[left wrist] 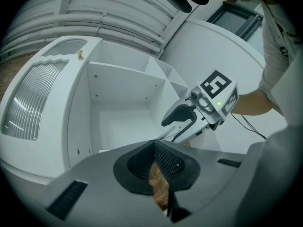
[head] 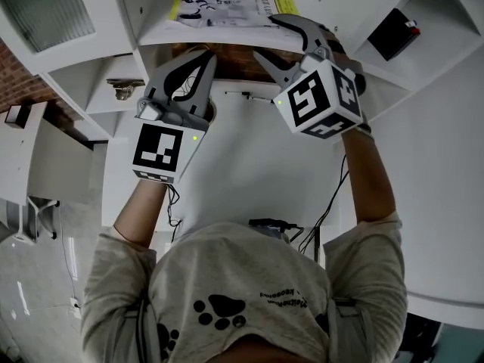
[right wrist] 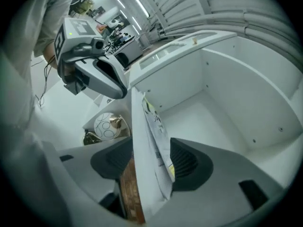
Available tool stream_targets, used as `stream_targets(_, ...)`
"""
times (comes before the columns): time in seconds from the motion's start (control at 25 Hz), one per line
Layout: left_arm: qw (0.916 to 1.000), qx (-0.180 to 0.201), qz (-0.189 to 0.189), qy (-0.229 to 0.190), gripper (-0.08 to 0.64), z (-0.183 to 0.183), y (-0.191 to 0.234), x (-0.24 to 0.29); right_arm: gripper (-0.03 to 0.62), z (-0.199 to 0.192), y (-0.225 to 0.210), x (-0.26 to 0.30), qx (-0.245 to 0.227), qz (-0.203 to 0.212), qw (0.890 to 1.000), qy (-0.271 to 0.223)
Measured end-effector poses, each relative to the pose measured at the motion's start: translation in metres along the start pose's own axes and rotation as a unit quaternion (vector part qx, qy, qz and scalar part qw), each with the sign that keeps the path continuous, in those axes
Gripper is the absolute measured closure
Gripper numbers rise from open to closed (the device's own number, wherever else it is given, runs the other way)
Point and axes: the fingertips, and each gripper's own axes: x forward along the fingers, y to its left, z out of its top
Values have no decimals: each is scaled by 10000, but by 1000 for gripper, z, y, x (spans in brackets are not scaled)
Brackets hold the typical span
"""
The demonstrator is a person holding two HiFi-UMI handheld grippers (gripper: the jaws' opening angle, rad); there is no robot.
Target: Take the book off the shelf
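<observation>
A thin book [head: 227, 6] with a white illustrated cover and a yellow corner lies flat on a white shelf board [head: 159, 29] at the top of the head view. My right gripper [head: 266, 36] is open, one jaw above the book's near edge and one under the board. In the right gripper view, book [right wrist: 158, 145] and board edge [right wrist: 139, 141] stand between the pads of the right gripper [right wrist: 149, 161], with gaps on both sides. My left gripper [head: 203, 57] is shut and empty, just below the shelf to the left. Its closed jaws [left wrist: 154, 148] hold nothing.
The white shelf unit has several open compartments [left wrist: 118, 108]. A black box [head: 393, 32] sits in one at the right, a brass ornament [head: 125, 89] at the left, a round white and gold ornament [right wrist: 106, 126] lower down. Brick wall [head: 227, 51] shows behind. A cable [head: 333, 203] hangs below.
</observation>
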Motion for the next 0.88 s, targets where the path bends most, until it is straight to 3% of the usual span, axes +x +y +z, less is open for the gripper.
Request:
stream_targets(0.2,10000,-25,29,-2,551,1,1,-2,319,-14,4,22,-176,847,9939,686)
stream_targets(0.4,9999,-56,94,12,551,-2,4,-9,310,-36,13,42,-427,1216,9825,1346)
stream_targets(0.48,9999,-45,155,29,551,-5,7,-12,313,-40,17,46,-525,1082,9824,1432)
stream_targets(0.64,9997,35,233,75,551,-6,9,-21,323,-41,23,41,-927,366,9841,1471)
stream_targets(0.8,9994,219,285,5,551,-6,4,-36,450,-28,32,14,-1132,-132,9851,1291)
stream_targets(0.88,9990,290,329,-7,551,-2,4,-40,480,-22,35,3,-1267,-219,9837,1259)
